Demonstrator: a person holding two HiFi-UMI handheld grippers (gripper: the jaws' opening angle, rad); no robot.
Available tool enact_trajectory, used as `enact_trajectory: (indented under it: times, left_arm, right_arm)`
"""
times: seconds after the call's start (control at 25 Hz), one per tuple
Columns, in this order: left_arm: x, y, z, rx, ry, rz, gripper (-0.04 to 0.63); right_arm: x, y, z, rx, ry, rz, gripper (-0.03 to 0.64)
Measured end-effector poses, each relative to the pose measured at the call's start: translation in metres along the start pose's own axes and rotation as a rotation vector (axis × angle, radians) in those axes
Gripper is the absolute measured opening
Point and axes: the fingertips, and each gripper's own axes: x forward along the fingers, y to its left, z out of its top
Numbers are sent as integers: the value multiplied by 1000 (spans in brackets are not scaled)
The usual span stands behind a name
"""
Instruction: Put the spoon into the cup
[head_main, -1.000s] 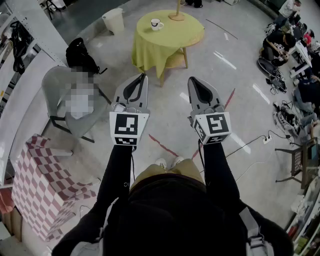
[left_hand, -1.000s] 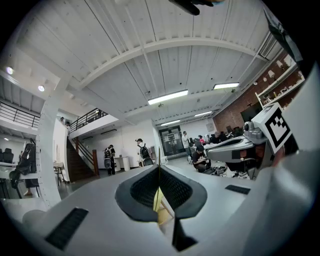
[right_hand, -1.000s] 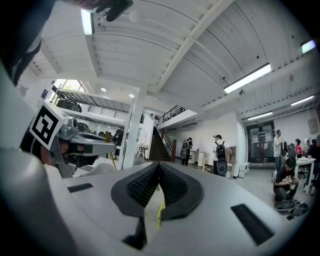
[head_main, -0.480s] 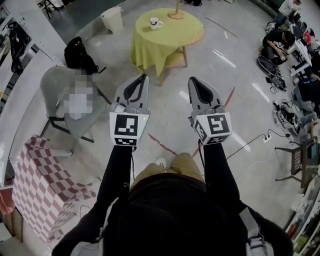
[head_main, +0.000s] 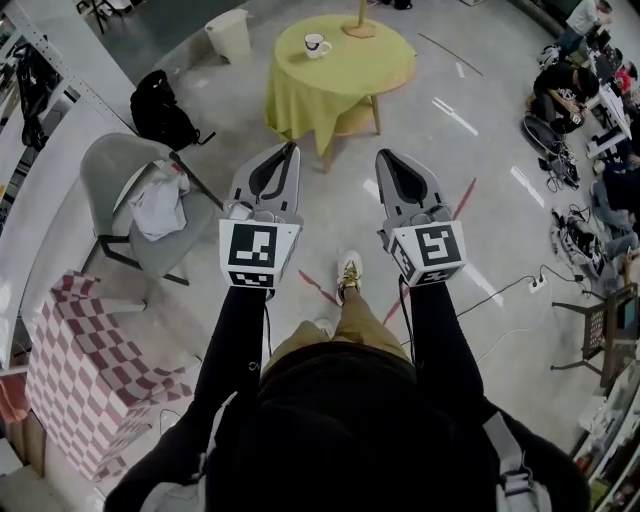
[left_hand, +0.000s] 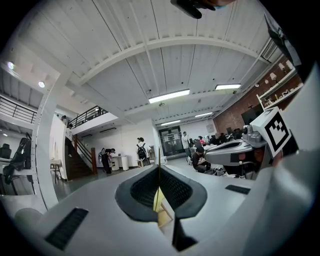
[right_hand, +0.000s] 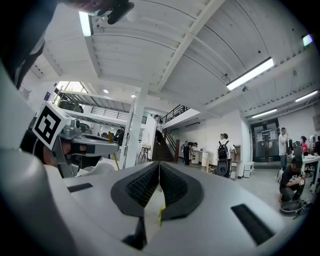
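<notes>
Standing well short of the yellow-clothed round table (head_main: 345, 75), the person is holding both tools out in front at chest level, side by side and pointing level toward it. The left gripper (head_main: 288, 150) is showing its jaws pressed fully together in its own view, with nothing between the pads. The right gripper (head_main: 386, 158) is doing the same, shut tight and empty. My guess is that they are being carried closed simply because there is nothing within reach to take hold of. The white cup (head_main: 316, 45) is sitting on the far left part of the tabletop, near a wooden stand (head_main: 359, 27). I am not making out the spoon from here; it is too small to tell. One shoe (head_main: 348, 272) is reaching forward on the floor between the arms, so I am reading this as the approach, with picking up not yet begun.
</notes>
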Motion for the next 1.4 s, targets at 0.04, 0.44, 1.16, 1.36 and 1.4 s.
enact_trajectory:
  times: [0.04, 0.44, 1.16, 1.36, 1.4]
  left_arm:
    - [5, 2, 0, 2, 1, 4, 17]
    - [75, 24, -2, 15, 20, 40, 17]
    - [216, 55, -12, 15, 55, 136, 17]
    - [235, 58, -21, 22, 71, 126, 17]
    - [239, 60, -23, 24, 74, 126, 17]
  right_arm:
    - [5, -3, -1, -2, -5, 7, 28]
    - [69, -47, -11, 42, -9, 56, 28]
    - [181, -150, -32, 57, -14, 169, 28]
    - [195, -161, -42, 67, 0, 169, 28]
    - [198, -163, -42, 67, 0, 167, 28]
